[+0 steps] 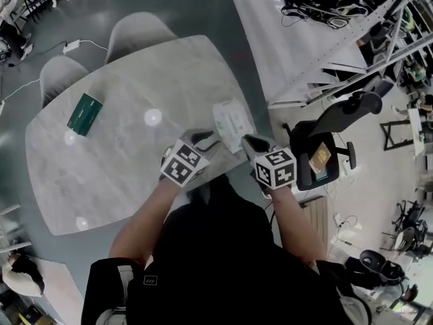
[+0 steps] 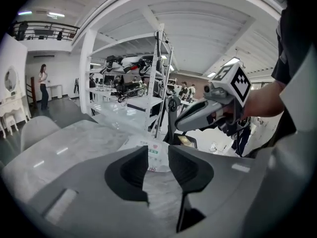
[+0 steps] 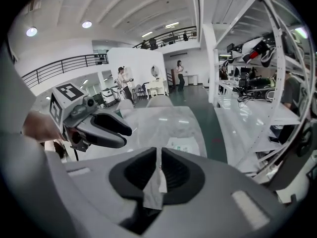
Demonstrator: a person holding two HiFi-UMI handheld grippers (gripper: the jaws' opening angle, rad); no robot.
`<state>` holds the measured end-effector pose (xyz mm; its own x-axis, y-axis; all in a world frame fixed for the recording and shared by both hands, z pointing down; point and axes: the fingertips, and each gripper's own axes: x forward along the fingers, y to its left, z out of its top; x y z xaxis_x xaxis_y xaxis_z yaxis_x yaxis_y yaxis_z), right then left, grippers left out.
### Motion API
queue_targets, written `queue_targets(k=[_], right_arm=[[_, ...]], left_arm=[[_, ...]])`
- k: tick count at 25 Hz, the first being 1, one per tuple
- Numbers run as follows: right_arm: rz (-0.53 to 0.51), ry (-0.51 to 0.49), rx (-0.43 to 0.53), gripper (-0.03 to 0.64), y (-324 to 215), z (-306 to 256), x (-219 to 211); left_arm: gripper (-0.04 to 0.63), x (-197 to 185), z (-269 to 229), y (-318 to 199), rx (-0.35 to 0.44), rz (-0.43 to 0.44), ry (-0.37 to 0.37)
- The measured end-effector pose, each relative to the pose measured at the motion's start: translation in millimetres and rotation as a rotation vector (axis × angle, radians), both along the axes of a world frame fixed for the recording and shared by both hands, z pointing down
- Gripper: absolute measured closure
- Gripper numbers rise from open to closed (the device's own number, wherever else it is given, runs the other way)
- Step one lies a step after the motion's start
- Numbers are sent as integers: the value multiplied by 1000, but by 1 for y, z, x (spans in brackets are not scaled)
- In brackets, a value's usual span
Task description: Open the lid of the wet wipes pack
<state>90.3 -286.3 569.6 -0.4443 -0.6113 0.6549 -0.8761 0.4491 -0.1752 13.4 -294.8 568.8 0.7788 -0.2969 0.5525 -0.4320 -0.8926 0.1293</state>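
Closest to us, our own dark shirt [image 1: 223,249] and bare forearms [image 1: 145,223] fill the bottom of the head view. Just beyond our hands, the wet wipes pack [image 1: 232,124] lies flat on the pale stone-look table [image 1: 135,168], near its right edge, white with green print. We judge it a light, soft pouch with slick film that may slide or lift when its lid is pulled, so one gripper should pin the body while the other takes the lid's free lip; we cannot make out the lid itself. Our left gripper [image 1: 206,139] hovers just short of the pack, jaws well apart and empty, the pack showing through the gap. Our right gripper [image 1: 252,143] sits beside the pack's near end, jaws only a narrow slit apart, holding nothing. Farther off are a dark green packet [image 1: 84,112] on the table and two grey chairs [image 1: 139,29] beyond it
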Motion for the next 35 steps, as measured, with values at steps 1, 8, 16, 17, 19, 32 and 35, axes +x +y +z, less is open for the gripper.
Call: queue_targets(k=[1, 8, 16, 17, 19, 32, 35], right_arm=[[-1, 3, -10, 583, -4, 6, 1], [-45, 28, -73, 581, -30, 39, 1], [-97, 102, -121, 547, -60, 74, 3], [-104, 112, -129, 534, -63, 78, 3], [-119, 130, -147, 519, -68, 89, 1], [-202, 294, -188, 462, -86, 135, -15], [-216, 343, -163, 462, -87, 138, -17]], left_arm=[[457, 5, 5, -3, 1, 12, -10], [420, 32, 45, -21, -15, 34, -76], [394, 44, 89, -43, -42, 25, -139], [391, 45, 94, -45, -45, 25, -143], [386, 47, 104, -48, -52, 30, -150], [383, 45, 152, -55, -122, 42, -205], [385, 44, 156, -57, -132, 34, -195]])
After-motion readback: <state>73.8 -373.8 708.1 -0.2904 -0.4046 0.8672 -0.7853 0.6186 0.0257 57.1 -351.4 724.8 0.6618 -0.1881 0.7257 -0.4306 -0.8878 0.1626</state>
